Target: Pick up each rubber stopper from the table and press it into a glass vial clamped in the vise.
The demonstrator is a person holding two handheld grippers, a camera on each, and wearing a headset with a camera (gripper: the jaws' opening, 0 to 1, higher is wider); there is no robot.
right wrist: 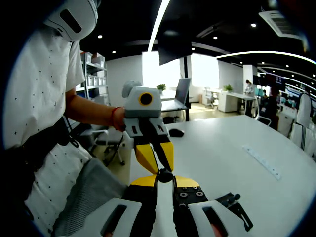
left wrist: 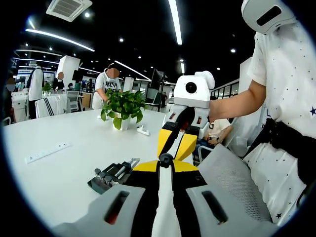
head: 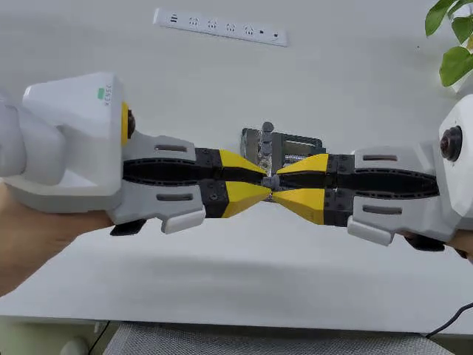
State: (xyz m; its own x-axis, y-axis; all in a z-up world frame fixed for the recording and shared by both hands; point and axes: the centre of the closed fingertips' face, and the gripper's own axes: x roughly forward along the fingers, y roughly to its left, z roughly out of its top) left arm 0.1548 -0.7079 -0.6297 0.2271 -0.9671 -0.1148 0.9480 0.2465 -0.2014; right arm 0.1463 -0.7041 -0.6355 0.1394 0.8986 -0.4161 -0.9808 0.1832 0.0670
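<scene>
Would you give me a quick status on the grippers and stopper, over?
Left gripper and right gripper tip to tip, both shut on the stopper. Vise just behind. Nothing in the way.

The left gripper (head: 267,181) comes in from the left and the right gripper (head: 277,183) from the right. They meet tip to tip above the table (head: 222,251), with a rubber stopper (head: 272,180) between their tips. Just behind them stands the vise (head: 295,140) (its lower part hidden by the jaws). A power strip (head: 219,27) lies farther back, and a plant (head: 452,37) is at the far right.
</scene>
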